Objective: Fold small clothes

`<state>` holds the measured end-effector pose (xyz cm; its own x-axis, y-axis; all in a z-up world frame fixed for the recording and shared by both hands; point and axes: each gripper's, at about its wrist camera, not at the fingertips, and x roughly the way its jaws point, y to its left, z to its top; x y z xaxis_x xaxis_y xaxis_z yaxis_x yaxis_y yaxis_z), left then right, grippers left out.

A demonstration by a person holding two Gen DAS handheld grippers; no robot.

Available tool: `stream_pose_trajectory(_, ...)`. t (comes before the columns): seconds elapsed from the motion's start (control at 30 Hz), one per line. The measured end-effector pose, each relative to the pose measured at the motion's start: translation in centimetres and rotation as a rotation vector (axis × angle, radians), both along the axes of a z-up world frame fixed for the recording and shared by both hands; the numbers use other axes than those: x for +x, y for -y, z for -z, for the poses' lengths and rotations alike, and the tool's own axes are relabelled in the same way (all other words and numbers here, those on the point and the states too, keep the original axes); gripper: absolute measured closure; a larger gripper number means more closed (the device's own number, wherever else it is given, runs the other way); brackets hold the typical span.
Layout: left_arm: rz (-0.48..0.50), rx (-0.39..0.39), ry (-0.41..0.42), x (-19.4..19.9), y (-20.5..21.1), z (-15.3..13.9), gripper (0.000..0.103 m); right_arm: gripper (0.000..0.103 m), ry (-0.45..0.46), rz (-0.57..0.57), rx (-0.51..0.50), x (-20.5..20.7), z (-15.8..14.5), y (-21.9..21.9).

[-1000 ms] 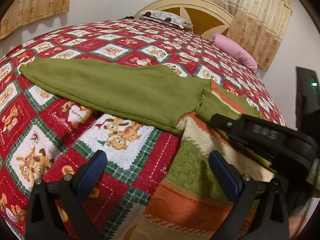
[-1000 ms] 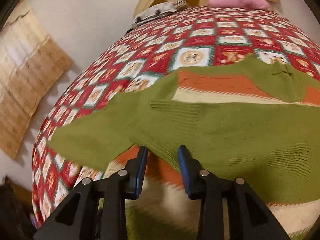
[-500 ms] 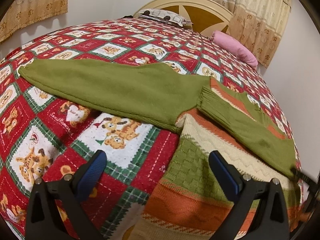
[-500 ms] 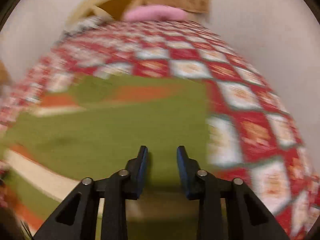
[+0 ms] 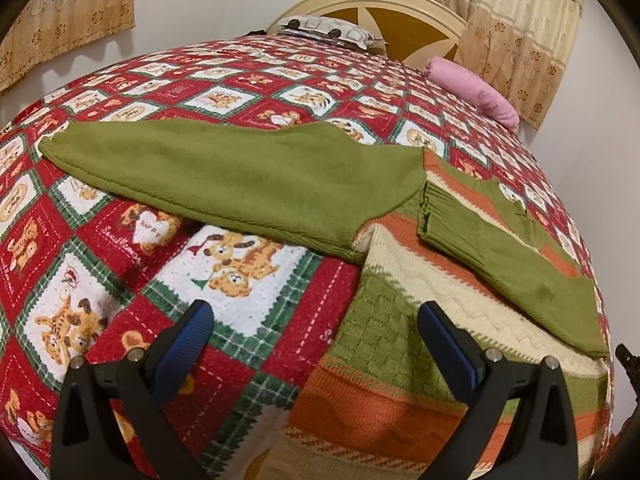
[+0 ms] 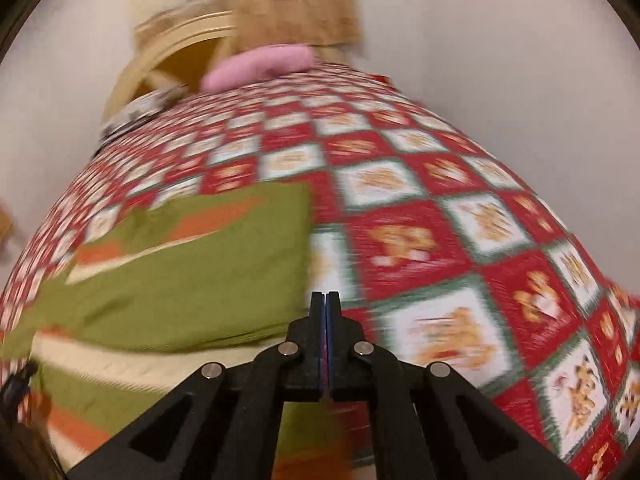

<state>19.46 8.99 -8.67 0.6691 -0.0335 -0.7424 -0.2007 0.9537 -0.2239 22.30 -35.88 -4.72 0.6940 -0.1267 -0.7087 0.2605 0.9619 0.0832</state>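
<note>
A knitted sweater [image 5: 404, 280] with a green, cream and orange striped body lies flat on the bed's quilt [image 5: 248, 280]. One green sleeve [image 5: 224, 176] stretches out to the left. The other green sleeve [image 5: 500, 256] lies folded across the body. My left gripper [image 5: 316, 316] hovers open over the sweater's lower left edge, holding nothing. In the blurred right wrist view, my right gripper [image 6: 325, 300] is shut and empty, just past the right edge of the sweater [image 6: 192, 280], above the quilt [image 6: 460, 248].
A pink pillow [image 5: 476, 96] and a patterned pillow [image 5: 332, 30] lie by the cream headboard [image 5: 400, 8]. Curtains [image 5: 512, 20] hang behind it. A white wall [image 6: 520, 80] runs close along the bed's right side.
The right gripper, which was over the sweater by the folded sleeve's cuff, has swung off to the right, out of the left wrist view, and its jaws have shut empty. The left gripper stayed put.
</note>
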Motion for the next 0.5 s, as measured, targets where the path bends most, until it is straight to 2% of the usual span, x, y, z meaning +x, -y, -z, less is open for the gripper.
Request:
stream_pose_trajectory(0.1,0.0,0.0,0.001,0.0,0.0,0.0,0.0,0.103,-0.057,-0.073,0.013,1.4,1.2,-1.8)
stream_pose_trajectory(0.2,0.0,0.013,-0.007,0.1,0.2,0.1,0.0,0.103,-0.166,-0.035,-0.071,3.0,4.0,-1.5)
stream_pose_trajectory(0.3,0.002,0.042,-0.021,0.2,0.4,0.2,0.0,0.103,-0.131,-0.017,-0.005,2.5,4.1,0.3)
stream_pose_trajectory(0.37,0.002,0.051,-0.025,0.2,0.6,0.2,0.0,0.103,-0.122,0.007,0.002,2.4,4.1,0.9)
stream_pose_trajectory(0.47,0.002,0.056,-0.028,0.1,0.6,0.2,0.0,0.103,-0.108,0.016,-0.082,1.7,3.8,-0.3)
stream_pose_trajectory(0.5,0.002,0.057,-0.029,0.1,0.6,0.3,0.0,0.103,-0.073,0.014,-0.11,1.1,3.1,-1.1)
